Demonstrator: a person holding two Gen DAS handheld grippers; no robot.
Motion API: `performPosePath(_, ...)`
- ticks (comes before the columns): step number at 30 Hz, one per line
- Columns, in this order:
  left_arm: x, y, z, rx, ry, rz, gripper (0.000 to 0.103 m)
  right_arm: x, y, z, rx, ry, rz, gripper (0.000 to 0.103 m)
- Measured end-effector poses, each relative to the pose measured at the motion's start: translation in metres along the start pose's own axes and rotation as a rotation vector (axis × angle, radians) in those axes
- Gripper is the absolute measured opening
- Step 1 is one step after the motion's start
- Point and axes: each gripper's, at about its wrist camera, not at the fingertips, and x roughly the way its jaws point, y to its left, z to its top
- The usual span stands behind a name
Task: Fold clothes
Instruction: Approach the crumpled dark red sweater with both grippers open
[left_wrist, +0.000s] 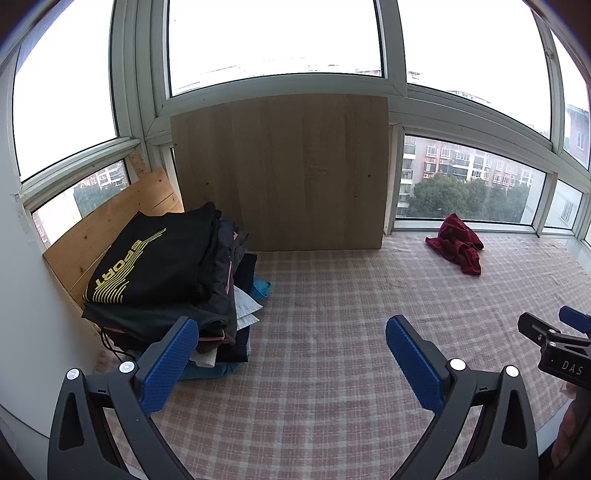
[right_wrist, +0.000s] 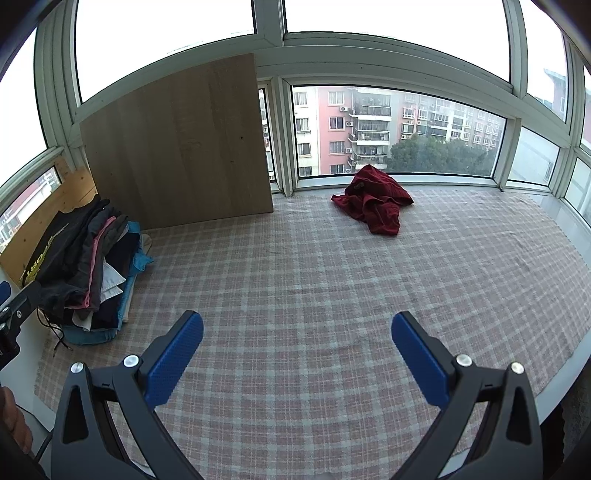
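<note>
On checked cloth (right_wrist: 314, 280): red garment (right_wrist: 373, 201) crumpled by window; folded stack (left_wrist: 166, 280) at left; left gripper (left_wrist: 291, 354) and right gripper (right_wrist: 297, 350) spread, empty; if red is to be folded, pinch its edges, spread flat.

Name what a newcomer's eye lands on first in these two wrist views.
Likely the crumpled dark red garment, lying alone on the checked cloth near the far window. Next, the stack of folded clothes at the left edge against a wooden board, topped by a black shirt with yellow SPORT lettering. In the foreground, the left tongs and right tongs both stand open and hold nothing, their blue pads above the cloth.
</note>
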Motion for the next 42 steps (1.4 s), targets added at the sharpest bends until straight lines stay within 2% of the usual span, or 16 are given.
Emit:
performPosePath(12,0.007,-0.024,0.001,0.079,0.014,-0.062,0.102,0.001,-0.004,0.002,0.039,0.011,-0.042,0.103)
performPosePath(32,0.018,-0.072,0.001,0.219,0.051,-0.169,0.102,0.001,-0.046,-0.009,0.154,0.039,-0.118,0.103)
performPosePath(42,0.022,-0.1,-0.001,0.257,0.091,-0.212,0.102,-0.003,-0.066,-0.007,0.152,0.076,-0.148,0.103)
